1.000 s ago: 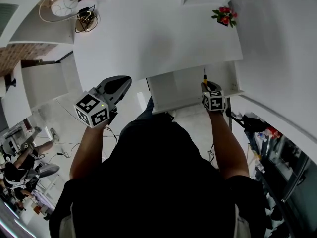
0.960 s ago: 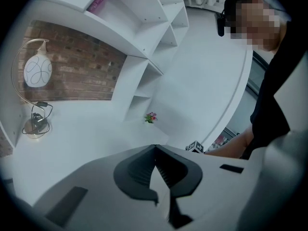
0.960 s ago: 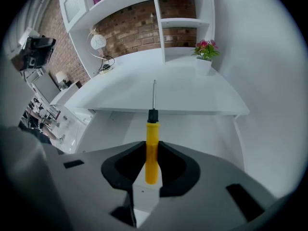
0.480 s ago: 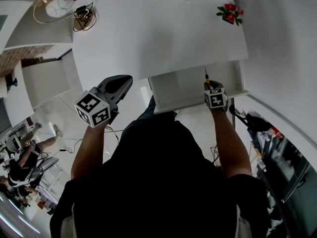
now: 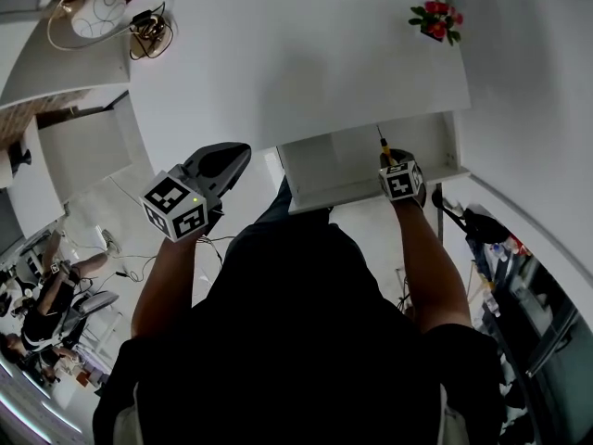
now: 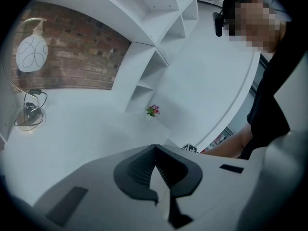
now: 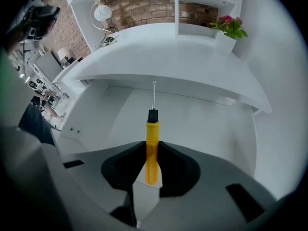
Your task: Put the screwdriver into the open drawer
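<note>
One yellow screwdriver held in right gripper jaws over one open drawer, left gripper jaws together, empty

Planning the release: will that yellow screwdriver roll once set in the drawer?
Likely rolls: the screwdriver has a round, smooth-looking handle and the drawer floor looks flat. Probably stiff and light: the right gripper holds it by the handle alone.
</note>
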